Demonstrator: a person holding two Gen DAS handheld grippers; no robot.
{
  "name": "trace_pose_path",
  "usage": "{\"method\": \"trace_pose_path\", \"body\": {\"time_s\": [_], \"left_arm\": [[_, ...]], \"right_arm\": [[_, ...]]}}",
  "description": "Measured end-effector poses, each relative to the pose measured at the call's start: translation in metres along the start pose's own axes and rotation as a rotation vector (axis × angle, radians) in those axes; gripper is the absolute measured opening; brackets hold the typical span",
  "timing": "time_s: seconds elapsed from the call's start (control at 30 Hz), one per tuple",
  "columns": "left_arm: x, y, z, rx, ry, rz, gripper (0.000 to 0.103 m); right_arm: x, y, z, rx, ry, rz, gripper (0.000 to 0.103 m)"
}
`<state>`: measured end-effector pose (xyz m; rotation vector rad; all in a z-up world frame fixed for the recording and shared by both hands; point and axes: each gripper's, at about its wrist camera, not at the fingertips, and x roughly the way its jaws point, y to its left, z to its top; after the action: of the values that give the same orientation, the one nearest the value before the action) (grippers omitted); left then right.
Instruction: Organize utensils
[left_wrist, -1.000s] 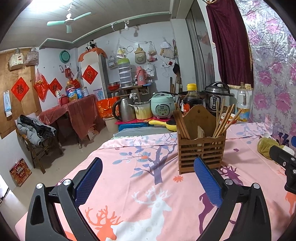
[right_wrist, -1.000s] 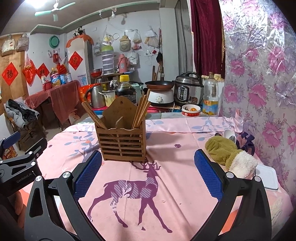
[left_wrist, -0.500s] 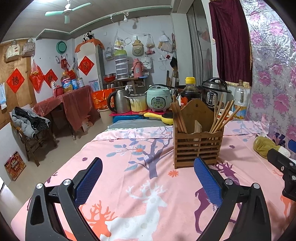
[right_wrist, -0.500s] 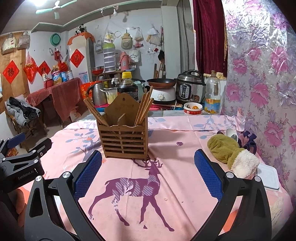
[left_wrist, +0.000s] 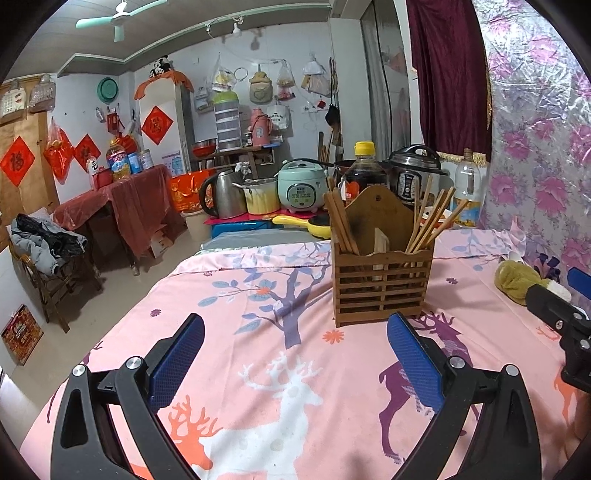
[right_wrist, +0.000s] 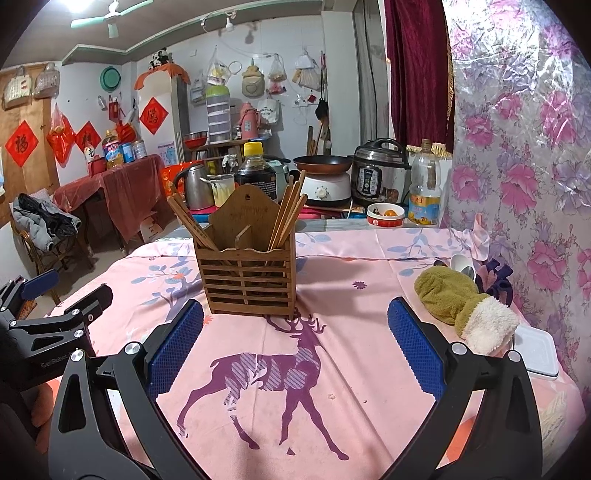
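"GenRobot" marks the left gripper (right_wrist: 55, 332). Both it (left_wrist: 295, 354) and the right gripper (right_wrist: 295, 339) gape empty; bare cloth (right_wrist: 351, 369) lies between them and the holder (right_wrist: 246, 273) of chopsticks (right_wrist: 288, 214) ahead.

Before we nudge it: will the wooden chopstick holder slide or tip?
Probably tips before sliding: the chopstick holder is tall with a raised back panel, standing on soft cloth. Slatted walls suggest it is light. Its loose, leaning chopsticks would likely rattle or shift.

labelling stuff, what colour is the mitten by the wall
Olive green with a cream fleecy cuff; the mitten shows best in the right wrist view.
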<state>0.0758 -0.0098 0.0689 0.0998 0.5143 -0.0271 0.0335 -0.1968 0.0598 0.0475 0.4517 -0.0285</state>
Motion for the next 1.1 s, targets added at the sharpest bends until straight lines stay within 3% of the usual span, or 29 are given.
{"method": "trace_pose_path", "body": {"time_s": [1.1], "left_arm": [[-0.0029, -0.0023, 0.0009, 0.009, -0.018, 0.023, 0.097]], "right_arm": [[-0.0003, -0.0009, 0.0014, 0.002, 0.000, 0.001, 0.097]]}}
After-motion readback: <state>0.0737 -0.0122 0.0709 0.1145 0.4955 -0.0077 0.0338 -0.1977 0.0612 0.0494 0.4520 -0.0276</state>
